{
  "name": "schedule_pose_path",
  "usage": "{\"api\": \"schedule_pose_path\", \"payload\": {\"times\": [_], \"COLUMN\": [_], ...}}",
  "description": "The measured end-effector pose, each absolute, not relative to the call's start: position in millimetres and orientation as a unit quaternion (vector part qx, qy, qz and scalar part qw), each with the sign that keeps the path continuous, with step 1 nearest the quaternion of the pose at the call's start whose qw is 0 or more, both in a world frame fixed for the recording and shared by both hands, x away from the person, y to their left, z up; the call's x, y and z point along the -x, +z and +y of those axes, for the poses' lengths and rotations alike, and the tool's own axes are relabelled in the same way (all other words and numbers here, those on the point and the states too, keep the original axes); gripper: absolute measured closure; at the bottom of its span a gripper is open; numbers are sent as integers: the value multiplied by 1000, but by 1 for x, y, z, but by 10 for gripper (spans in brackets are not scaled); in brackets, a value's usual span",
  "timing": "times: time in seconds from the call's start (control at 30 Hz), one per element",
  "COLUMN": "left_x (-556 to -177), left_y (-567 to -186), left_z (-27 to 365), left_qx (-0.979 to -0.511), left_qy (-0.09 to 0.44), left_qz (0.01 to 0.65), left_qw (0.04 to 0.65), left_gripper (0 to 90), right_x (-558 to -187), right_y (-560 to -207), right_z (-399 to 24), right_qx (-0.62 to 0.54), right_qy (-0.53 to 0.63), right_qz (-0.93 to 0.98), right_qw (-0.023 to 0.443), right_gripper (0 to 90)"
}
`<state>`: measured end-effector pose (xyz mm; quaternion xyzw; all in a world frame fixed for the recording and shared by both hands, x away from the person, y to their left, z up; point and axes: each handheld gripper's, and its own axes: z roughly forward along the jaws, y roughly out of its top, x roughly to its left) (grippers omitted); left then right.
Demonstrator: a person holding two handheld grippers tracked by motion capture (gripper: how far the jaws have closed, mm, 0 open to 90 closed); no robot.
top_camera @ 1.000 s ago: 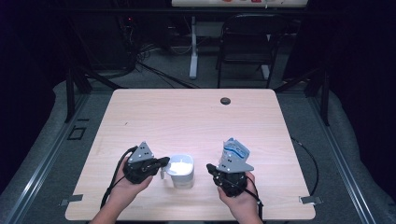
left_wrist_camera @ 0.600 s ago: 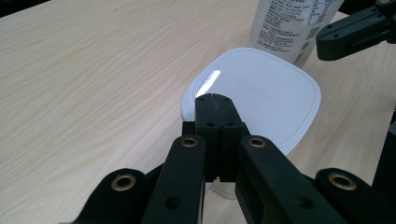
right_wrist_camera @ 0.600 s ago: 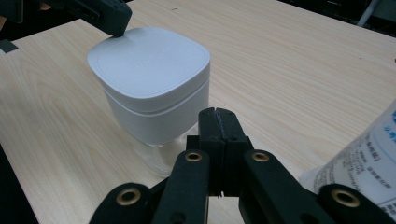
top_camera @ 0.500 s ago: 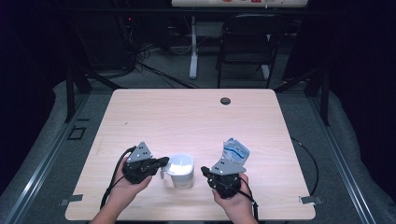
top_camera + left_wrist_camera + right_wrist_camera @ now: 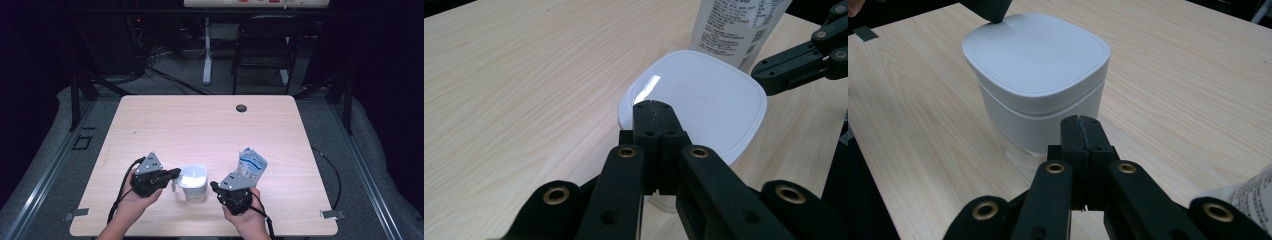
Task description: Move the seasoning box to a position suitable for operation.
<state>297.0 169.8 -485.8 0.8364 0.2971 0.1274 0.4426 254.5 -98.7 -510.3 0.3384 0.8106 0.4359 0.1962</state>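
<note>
Pale wooden desk (image 5: 200,125) carried, nearest the person, both tongs pressed together and empty: left tongs (image 5: 654,107) over the white lidded container's (image 5: 193,182) rim, right tongs (image 5: 1082,122) just beside its wall. It looked light, stiff and smooth, probably best gripped across its sides below the lid; beyond stood a blue-and-white pouch (image 5: 251,163).

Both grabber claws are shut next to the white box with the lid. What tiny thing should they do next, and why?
Probably open the left gripper first. Its jaws are pressed together at the edge of the white lid, and the right gripper is shut too, beside the white container. Shut jaws cannot grip the lid, which is on.
</note>
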Motion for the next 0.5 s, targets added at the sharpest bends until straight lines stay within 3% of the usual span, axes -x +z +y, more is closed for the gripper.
{"api": "schedule_pose_path", "payload": {"times": [0.5], "left_x": [-297], "left_y": [-486], "left_z": [171], "left_qx": [-837], "left_qy": [125], "left_qz": [298], "left_qw": [442], "left_gripper": [900], "right_x": [-255], "right_y": [-513], "right_z": [-96], "right_qx": [-336], "right_qy": [437], "right_qz": [812], "right_qw": [191], "right_gripper": [900]}}
